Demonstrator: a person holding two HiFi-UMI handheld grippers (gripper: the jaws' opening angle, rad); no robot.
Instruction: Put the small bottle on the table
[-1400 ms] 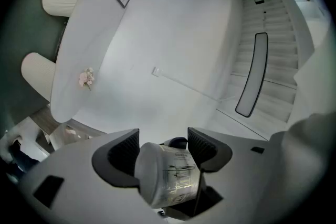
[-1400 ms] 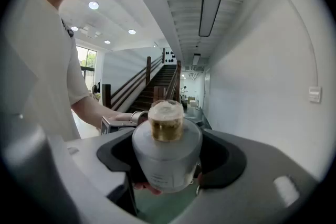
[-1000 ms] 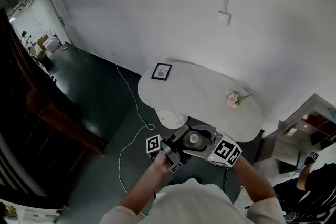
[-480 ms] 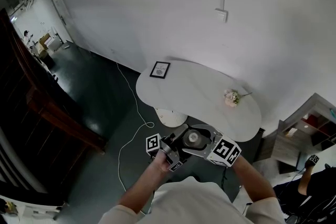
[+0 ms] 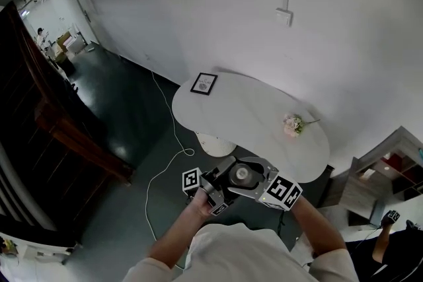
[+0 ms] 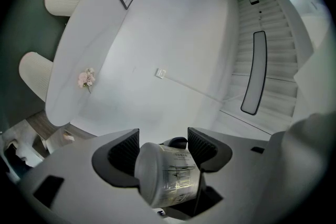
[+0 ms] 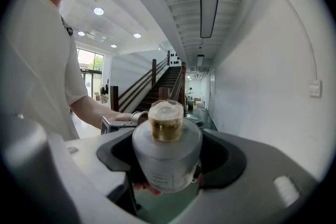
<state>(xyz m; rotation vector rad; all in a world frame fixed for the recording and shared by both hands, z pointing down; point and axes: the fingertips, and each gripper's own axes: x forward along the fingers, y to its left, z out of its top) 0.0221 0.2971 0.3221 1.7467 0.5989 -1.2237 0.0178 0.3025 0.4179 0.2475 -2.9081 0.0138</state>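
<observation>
Left hand-held gripper (image 6: 164, 143), right hand-held gripper (image 7: 168, 153), both gripping small bottle (image 6: 167, 178)

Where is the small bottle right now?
Head view, low centre: the small bottle is in the air between the jaws of the left gripper and right gripper, close to the person's chest, just on the near side of the white table.

Worktop (image 5: 244, 112) as I see it from above: a broad bare stretch lies open between the picture frame (image 5: 203, 84) at the left end and the flower sprig (image 5: 291, 124) nearer the right. The wall (image 5: 198, 10) closes off the far edge. The near edge lies open toward my left gripper (image 6: 164, 147) and right gripper (image 7: 168, 152), both clamped on the bottle (image 7: 167, 165).
</observation>
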